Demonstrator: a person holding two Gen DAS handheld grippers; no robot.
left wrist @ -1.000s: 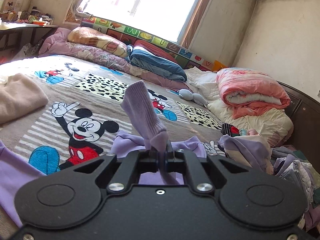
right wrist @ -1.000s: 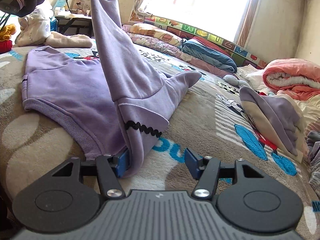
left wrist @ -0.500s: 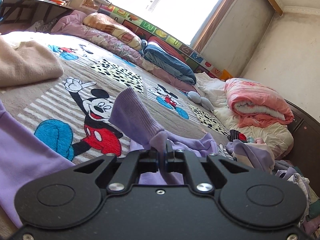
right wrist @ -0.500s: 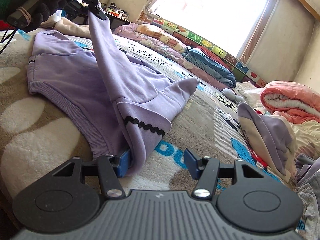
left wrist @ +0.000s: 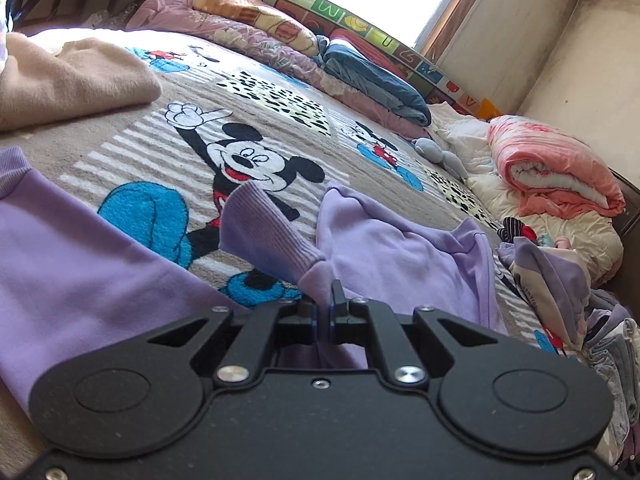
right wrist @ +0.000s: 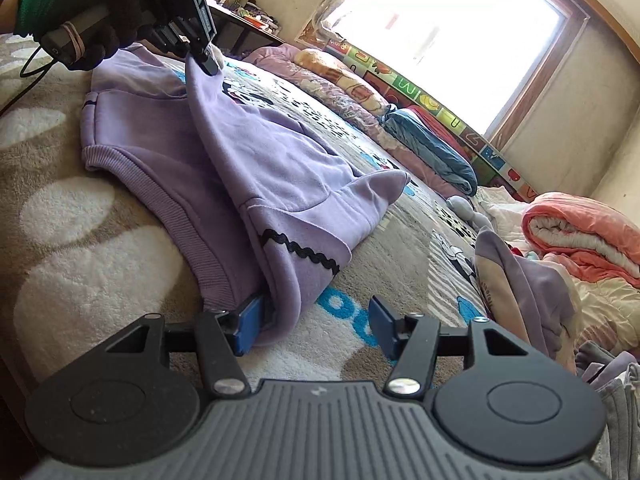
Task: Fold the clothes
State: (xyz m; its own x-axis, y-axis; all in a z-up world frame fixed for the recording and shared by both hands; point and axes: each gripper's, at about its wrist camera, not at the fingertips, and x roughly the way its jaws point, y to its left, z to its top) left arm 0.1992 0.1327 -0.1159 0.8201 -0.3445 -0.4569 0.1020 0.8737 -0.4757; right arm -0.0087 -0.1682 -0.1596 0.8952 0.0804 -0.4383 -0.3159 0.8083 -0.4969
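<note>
while the left hand-held gripper (left wrist: 329,304) pinches the ribbed cuff of the lilac cotton sweatshirt's sleeve (left wrist: 260,236), its jaws closed tight on the cloth, the sleeve hangs taut between that grip and the body, likely so it can be carried across the torso as a fold. right hand-held gripper (right wrist: 316,322) sits low at the near corner of the lilac cotton sweatshirt (right wrist: 256,168), blue pads spread wide; left pad touches the corner with the black zigzag trim, right pad is clear of it, so nothing is clamped. looks like it steadies or waits at that corner. sweatshirt lies mostly flat on the beige cartoon-mouse fleece bedspread (right wrist: 80,240), hem toward the camera. gloved hand (right wrist: 100,20) grips the left tool's handle. no containers in view; farther right a loose heap of mixed garments (left wrist: 560,280), beyond it a rolled pink quilt (right wrist: 580,232), bedding under the window.
</note>
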